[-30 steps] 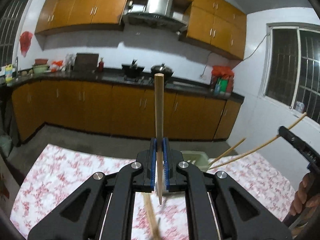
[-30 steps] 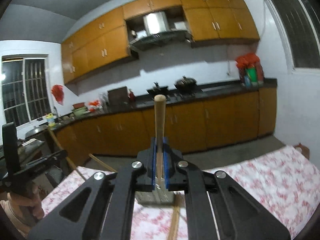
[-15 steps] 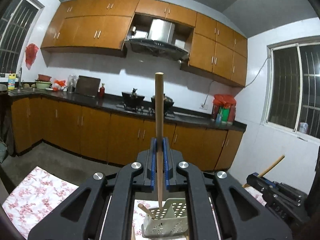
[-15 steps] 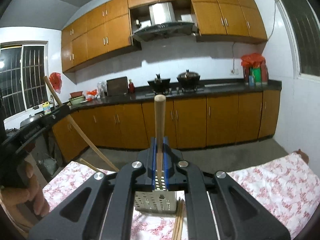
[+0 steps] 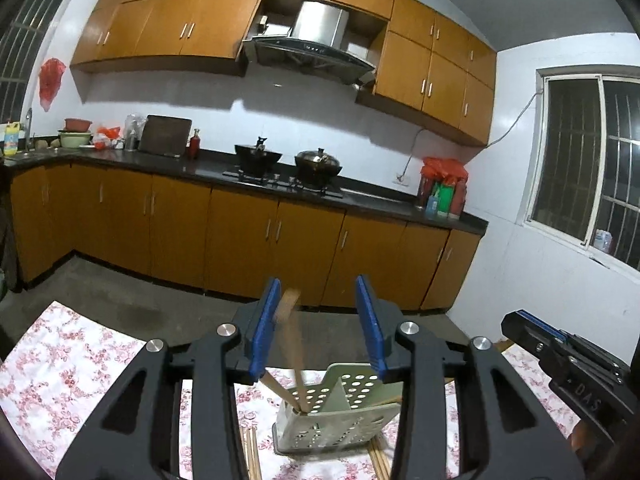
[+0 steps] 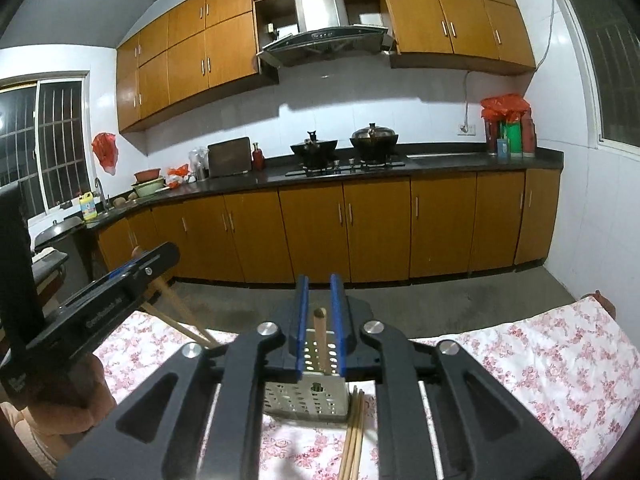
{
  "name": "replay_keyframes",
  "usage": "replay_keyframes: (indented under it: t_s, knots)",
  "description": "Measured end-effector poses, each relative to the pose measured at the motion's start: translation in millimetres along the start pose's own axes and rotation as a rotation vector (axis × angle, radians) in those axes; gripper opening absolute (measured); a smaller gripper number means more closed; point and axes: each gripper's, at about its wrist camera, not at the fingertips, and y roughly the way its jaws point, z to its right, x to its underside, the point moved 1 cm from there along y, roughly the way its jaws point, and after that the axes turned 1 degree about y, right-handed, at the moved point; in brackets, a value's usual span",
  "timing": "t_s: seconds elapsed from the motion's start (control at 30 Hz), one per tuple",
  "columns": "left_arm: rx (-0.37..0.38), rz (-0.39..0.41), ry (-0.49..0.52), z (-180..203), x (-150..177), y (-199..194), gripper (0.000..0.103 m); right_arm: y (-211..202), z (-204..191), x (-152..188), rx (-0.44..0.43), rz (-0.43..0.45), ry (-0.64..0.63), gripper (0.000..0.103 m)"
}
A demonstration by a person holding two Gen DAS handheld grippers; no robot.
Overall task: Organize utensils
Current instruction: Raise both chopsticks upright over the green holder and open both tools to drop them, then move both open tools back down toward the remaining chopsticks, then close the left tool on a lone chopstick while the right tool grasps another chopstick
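Two grippers sit over a pale perforated utensil holder (image 5: 340, 408) that stands on a table with a pink floral tablecloth (image 5: 60, 372). The left gripper (image 5: 322, 328) has its blue pads spread wide, gripping nothing; a blurred wooden chopstick (image 5: 290, 328) passes between them, close to the left pad, its lower end down in the holder. A second chopstick (image 5: 276, 386) leans in the same compartment, slanting out to the left, so two sticks show there in the left wrist view. The right gripper (image 6: 318, 320) has its pads parted only a little, with one upright chopstick (image 6: 320, 336) standing in the gap, clear of both pads as far as can be told, its lower part inside the holder (image 6: 304, 396).

Loose chopsticks lie flat on the cloth: three or so just right of the holder in the right wrist view (image 6: 352, 436), and more at either side of its base in the left wrist view, partly hidden by the gripper's arms, so their number cannot be counted there.

Beyond the table run orange base cabinets (image 5: 240, 232) under a dark countertop (image 5: 360, 194) carrying two black pots, a wok (image 5: 258, 156) and a lidded pan (image 5: 318, 160), on a hob. One steel range hood (image 5: 316, 36) hangs among the wall cabinets. A cutting board (image 5: 166, 136), a red bottle (image 5: 195, 144), stacked bowls (image 5: 76, 136) and a red plastic bag (image 5: 444, 172) also sit along the counter, well away from the holder
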Motion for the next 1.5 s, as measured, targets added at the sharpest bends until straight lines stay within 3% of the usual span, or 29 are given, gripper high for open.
replay_keyframes:
  t_s: [0.3,0.43,0.57,0.67,0.87,1.0,1.3,1.5]
  knots:
    - [0.033,0.058,-0.023,-7.5,-12.4,-41.2,0.045,-45.4,30.8,-1.3,0.067,0.069,0.045,0.026]
    - [-0.040,0.047,-0.022,-24.3,0.4,-65.4,0.054,-48.4,62.2,22.7,0.147,0.006,0.087,0.028]
    - [-0.157,-0.068,0.007,-44.3,37.8,-62.7,0.054,-21.9,92.9,74.3,0.206,-0.174,0.139,0.028]
    - [-0.220,-0.211,0.024,-60.9,79.0,-48.4,0.054,-3.7,95.5,118.9,0.202,-0.309,0.144,0.028]
    - [-0.216,-0.406,0.014,-70.8,137.2,-31.8,0.047,13.9,71.1,187.4,0.085,-0.499,0.142,0.023]
    - [-0.188,-0.469,0.016,-65.8,164.5,-31.7,0.044,17.6,51.3,208.4,0.047,-0.539,0.100,0.022]
    - [-0.162,-0.544,0.036,-56.5,195.3,-27.1,0.039,28.6,45.5,224.8,0.059,-0.590,0.060,0.016]
    - [-0.136,-0.586,0.032,-52.9,208.3,-25.5,0.033,31.2,52.5,224.9,0.144,-0.574,0.031,0.008]
